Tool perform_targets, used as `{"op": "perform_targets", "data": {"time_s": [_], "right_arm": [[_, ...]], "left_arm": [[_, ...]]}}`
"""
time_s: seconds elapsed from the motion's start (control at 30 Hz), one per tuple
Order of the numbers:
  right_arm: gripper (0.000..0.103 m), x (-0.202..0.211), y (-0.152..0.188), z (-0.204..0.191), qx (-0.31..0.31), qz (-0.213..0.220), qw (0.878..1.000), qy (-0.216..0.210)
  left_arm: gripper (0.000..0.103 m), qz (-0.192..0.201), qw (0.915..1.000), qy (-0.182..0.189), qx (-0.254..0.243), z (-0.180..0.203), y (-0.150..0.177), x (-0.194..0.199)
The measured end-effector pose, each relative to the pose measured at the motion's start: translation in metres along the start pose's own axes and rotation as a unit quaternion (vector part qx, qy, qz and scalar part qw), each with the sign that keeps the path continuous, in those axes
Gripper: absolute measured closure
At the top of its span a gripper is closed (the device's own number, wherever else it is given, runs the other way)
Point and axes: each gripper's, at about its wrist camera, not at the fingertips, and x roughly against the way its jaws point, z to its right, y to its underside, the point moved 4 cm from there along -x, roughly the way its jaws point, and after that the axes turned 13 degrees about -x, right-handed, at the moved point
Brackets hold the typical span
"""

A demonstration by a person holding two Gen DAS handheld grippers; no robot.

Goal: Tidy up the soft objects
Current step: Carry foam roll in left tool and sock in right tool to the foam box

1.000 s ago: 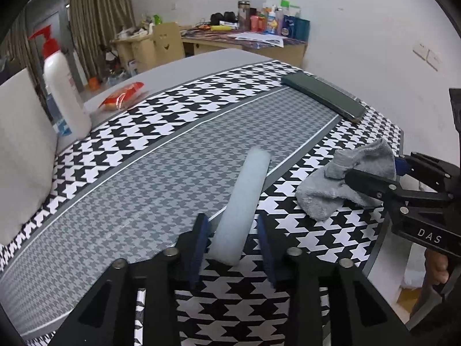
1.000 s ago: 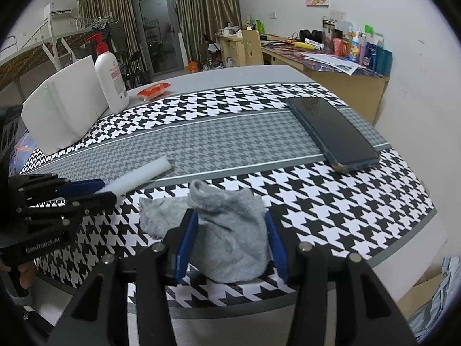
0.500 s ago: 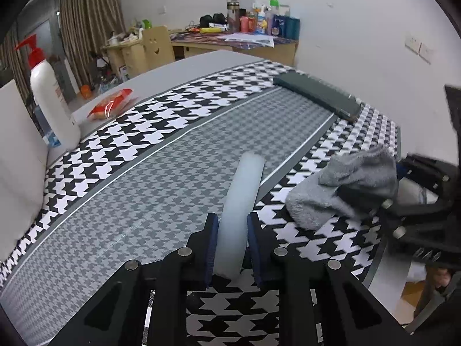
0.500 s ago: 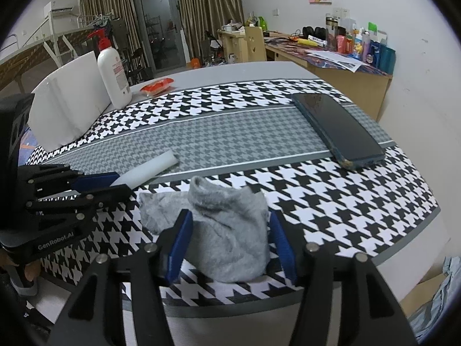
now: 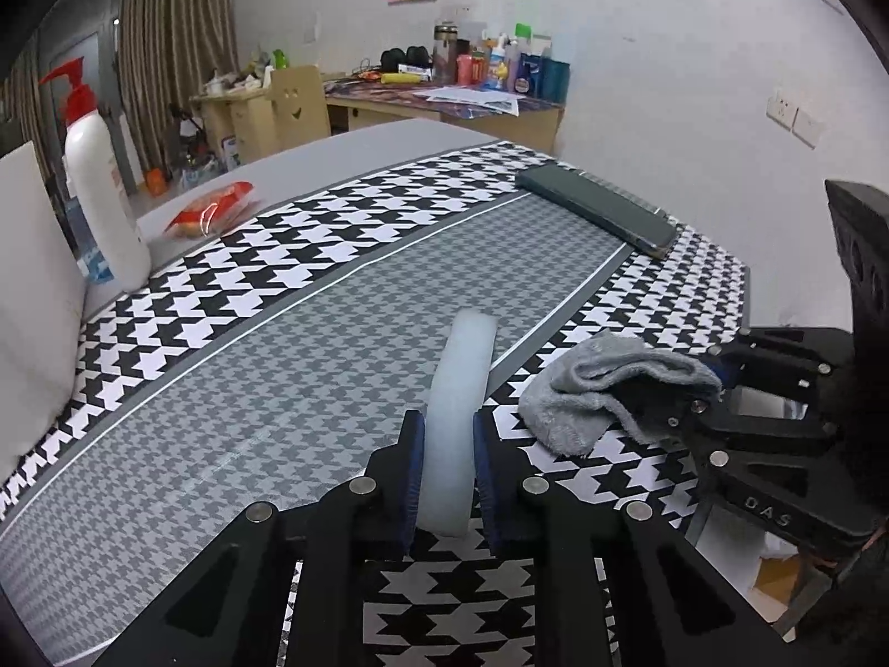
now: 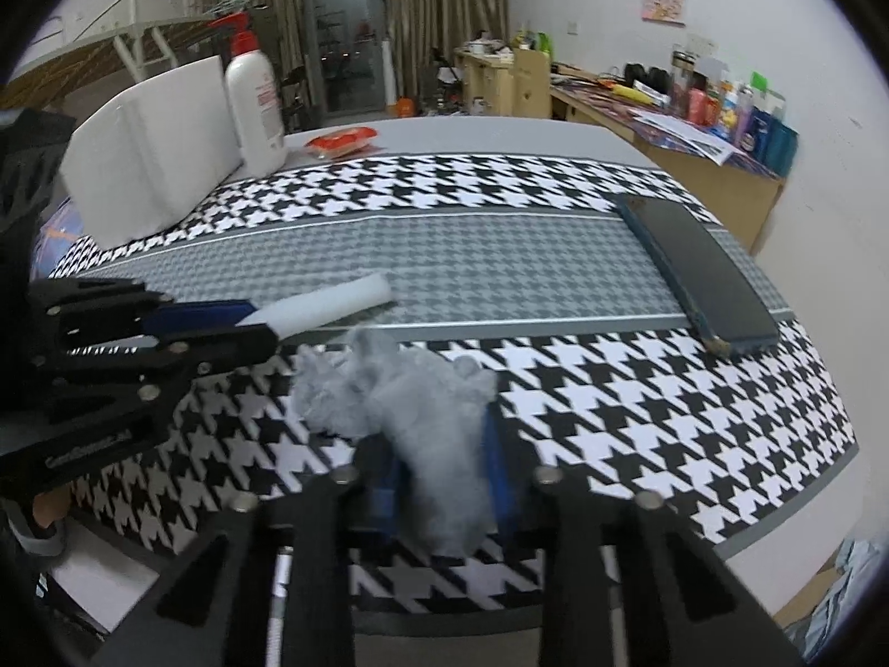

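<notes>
A white foam roll (image 5: 458,406) lies on the houndstooth tablecloth; my left gripper (image 5: 449,478) is shut on its near end. The roll also shows in the right wrist view (image 6: 328,308), held by the left gripper (image 6: 244,328). A grey sock (image 6: 422,417) is bunched between the blue pads of my right gripper (image 6: 444,472), which is shut on it and holds it slightly raised. In the left wrist view the sock (image 5: 600,389) sits in the right gripper (image 5: 700,394) to the right of the roll.
A dark phone (image 6: 700,267) lies at the right on the cloth. A white pump bottle (image 6: 253,94), a white foam block (image 6: 144,155) and a red packet (image 6: 341,142) stand at the far left. The table edge (image 6: 789,500) is near on the right.
Both grippers have closed: the left on the foam roll, the right on the grey sock, which is now bunched up and lifted a little. Both views have shifted slightly.
</notes>
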Motion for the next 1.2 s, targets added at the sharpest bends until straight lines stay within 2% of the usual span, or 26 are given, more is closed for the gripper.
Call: {"op": "perform_targets", "data": {"time_s": [0.23, 0.47, 1.2], "right_arm": [[0.084, 0.006, 0.002, -0.006, -0.003, -0.003, 1.000, -0.020], [0.084, 0.011, -0.003, -0.011, -0.010, 0.003, 1.000, -0.019], [0.084, 0.047, -0.016, -0.029, -0.013, 0.054, 0.998, -0.041]], "left_arm": [[0.085, 0.018, 0.9998, -0.002, 0.000, 0.001, 0.000, 0.013], [0.085, 0.030, 0.9995, -0.012, 0.003, -0.001, -0.005, 0.024], [0.085, 0.066, 0.9965, -0.049, 0.016, -0.005, -0.004, 0.074]]}}
